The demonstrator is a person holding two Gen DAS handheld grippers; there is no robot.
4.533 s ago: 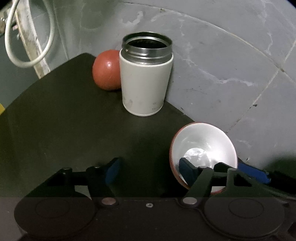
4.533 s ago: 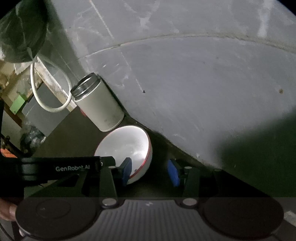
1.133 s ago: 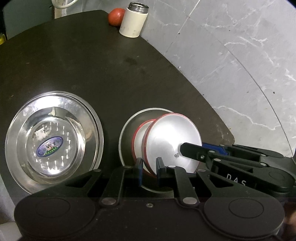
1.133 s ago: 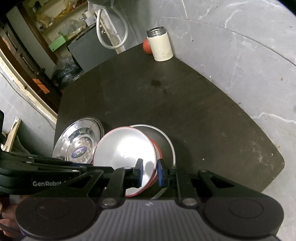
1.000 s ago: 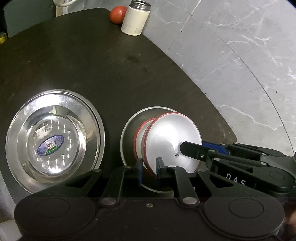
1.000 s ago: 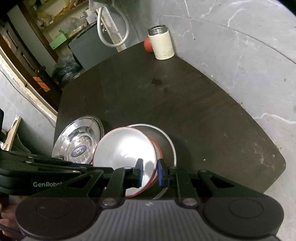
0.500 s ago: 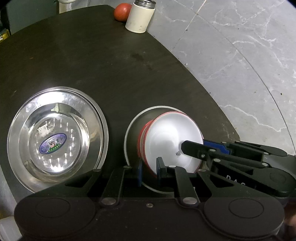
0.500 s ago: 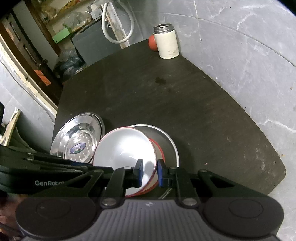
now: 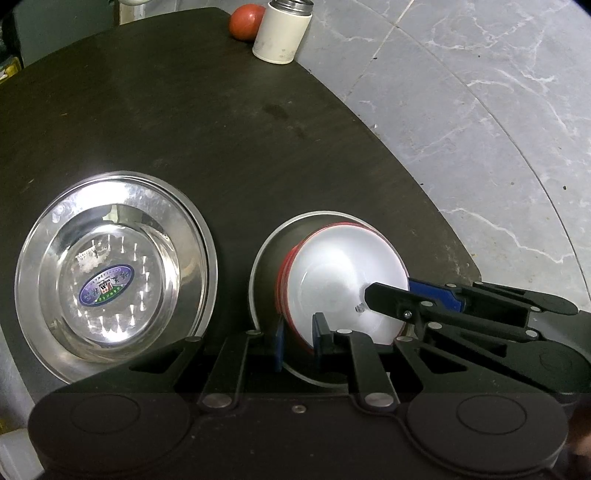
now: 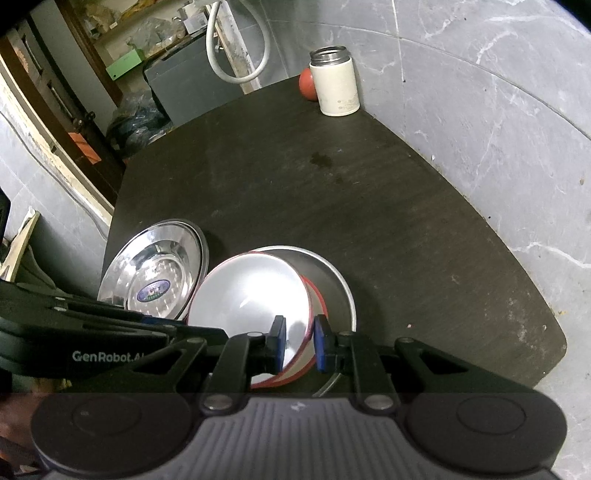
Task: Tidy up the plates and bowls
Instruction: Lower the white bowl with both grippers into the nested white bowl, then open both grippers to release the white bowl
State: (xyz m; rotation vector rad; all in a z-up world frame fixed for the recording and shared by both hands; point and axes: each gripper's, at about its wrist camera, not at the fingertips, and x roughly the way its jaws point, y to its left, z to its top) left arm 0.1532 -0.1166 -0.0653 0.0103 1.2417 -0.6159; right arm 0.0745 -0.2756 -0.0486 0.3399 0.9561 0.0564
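Observation:
A bowl (image 9: 343,280), white inside and red outside, sits tilted in a second red bowl (image 9: 286,267), which rests in a shallow steel dish (image 9: 264,251). My left gripper (image 9: 298,339) is shut on the top bowl's near rim. In the left wrist view, the right gripper (image 9: 406,299) reaches in from the right and clamps the opposite rim. The right wrist view shows the same bowl (image 10: 251,295) with my right gripper (image 10: 299,343) shut on its rim, the steel dish (image 10: 341,284) beneath, and the left gripper (image 10: 147,325) coming in from the left.
A stack of steel plates (image 9: 114,266) with a blue sticker lies left of the bowls on the dark round table (image 9: 221,129). A white flask (image 9: 282,31) and a red ball (image 9: 243,20) stand at the far edge. The table's right edge (image 10: 517,251) drops to grey tiles.
Both grippers closed on the bowl near the flask and carried it to the steel dish. Over the last second it has sunk lower into the red bowl beneath.

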